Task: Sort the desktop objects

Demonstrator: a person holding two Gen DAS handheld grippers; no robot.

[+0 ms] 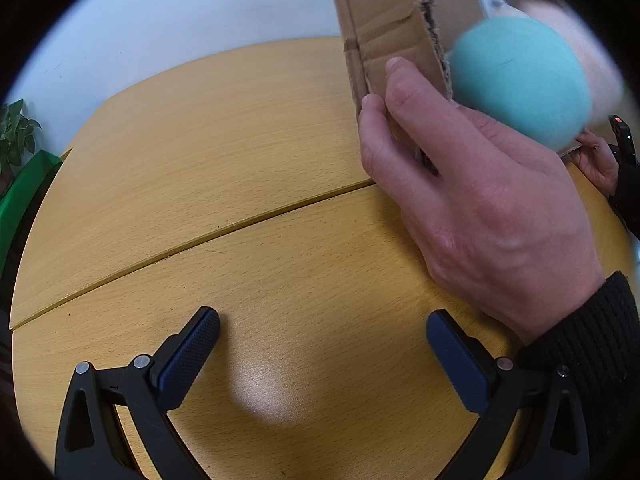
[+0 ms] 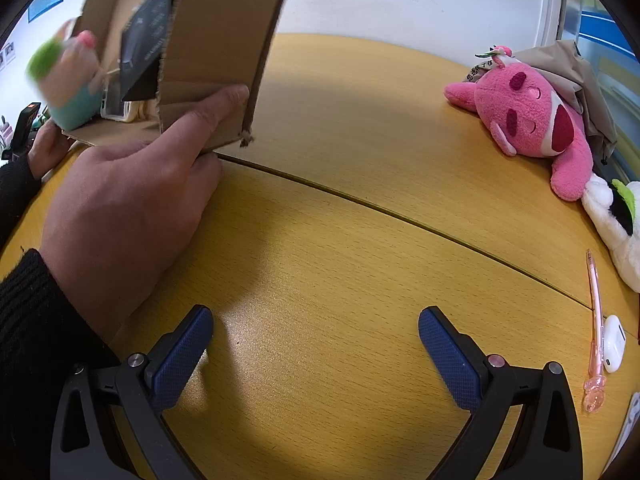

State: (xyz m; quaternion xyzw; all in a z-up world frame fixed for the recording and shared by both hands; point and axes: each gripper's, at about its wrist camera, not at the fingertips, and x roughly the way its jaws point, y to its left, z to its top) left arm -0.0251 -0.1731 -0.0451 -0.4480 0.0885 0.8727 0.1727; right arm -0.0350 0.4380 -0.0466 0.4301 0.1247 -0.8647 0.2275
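box: cardboard box point(image 1: 384, 32) is tipped up off the desk point(image 1: 224, 184), held by two bare hands, near hand point(image 1: 472, 200) pinching its flap edge, far hand point(image 1: 598, 160) under the other side. Looks like a tip-out, so contents land on the desk for sorting; that is a guess.
contents: teal plush ball point(image 1: 520, 80) at the box mouth, motion-blurred, probably mid-tumble. Right view shows a blurred plush with a green patch point(image 2: 60, 76) and a dark flat packet point(image 2: 146, 52) inside the box; can't tell whether the two plush sightings are one toy.
left tongs: left tongs point(image 1: 324, 338) spread wide, nothing between them, low over bare desk. Parked, since bare hands do the work.
right tongs: right tongs point(image 2: 316, 334) also wide apart and empty, low over the desk.
already out: pink plush point(image 2: 532, 120) lies at the far right edge against a beige cloth point(image 2: 576, 80); white plush point(image 2: 612, 220) just beside it; pink pen point(image 2: 594, 320) and white earbud case point(image 2: 614, 344) side by side near the right edge. Nothing grouped yet.
stage: setup, sorting not begun.
risk: ball may roll off.
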